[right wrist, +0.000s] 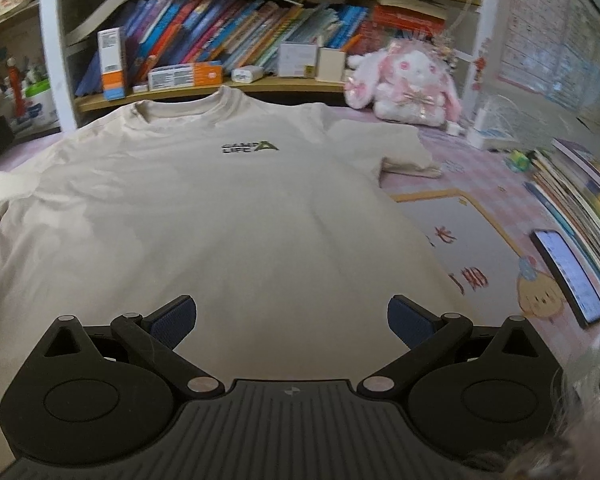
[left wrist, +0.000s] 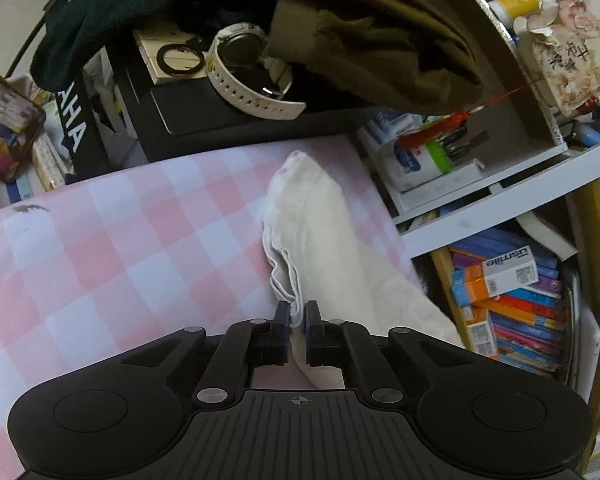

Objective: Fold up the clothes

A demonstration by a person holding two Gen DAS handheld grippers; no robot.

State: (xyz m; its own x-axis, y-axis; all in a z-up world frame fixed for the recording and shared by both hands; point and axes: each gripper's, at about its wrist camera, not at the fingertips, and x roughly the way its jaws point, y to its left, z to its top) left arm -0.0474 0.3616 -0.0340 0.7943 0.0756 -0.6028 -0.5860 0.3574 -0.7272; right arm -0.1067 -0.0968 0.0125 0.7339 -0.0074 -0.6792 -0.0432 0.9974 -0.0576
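A cream T-shirt (right wrist: 228, 216) with a small dark chest logo lies flat, front up, on a pink checked cloth (right wrist: 452, 148), collar at the far side. In the left wrist view its sleeve (left wrist: 316, 220) lies along the right side of the pink checked cloth (left wrist: 120, 240). My left gripper (left wrist: 298, 312) is shut on the sleeve's hemmed edge, a thin fold of fabric pinched between its pads. My right gripper (right wrist: 292, 316) hovers over the shirt's lower body, wide open, with nothing between its fingers.
Bookshelves (right wrist: 260, 40) crowded with books and boxes run behind the shirt. A pink plush rabbit (right wrist: 404, 80) sits at the far right, and a phone (right wrist: 568, 276) and stacked books (right wrist: 580, 196) lie to the right. A white watch (left wrist: 248, 68), dark and olive garments (left wrist: 380, 36) sit beyond the sleeve.
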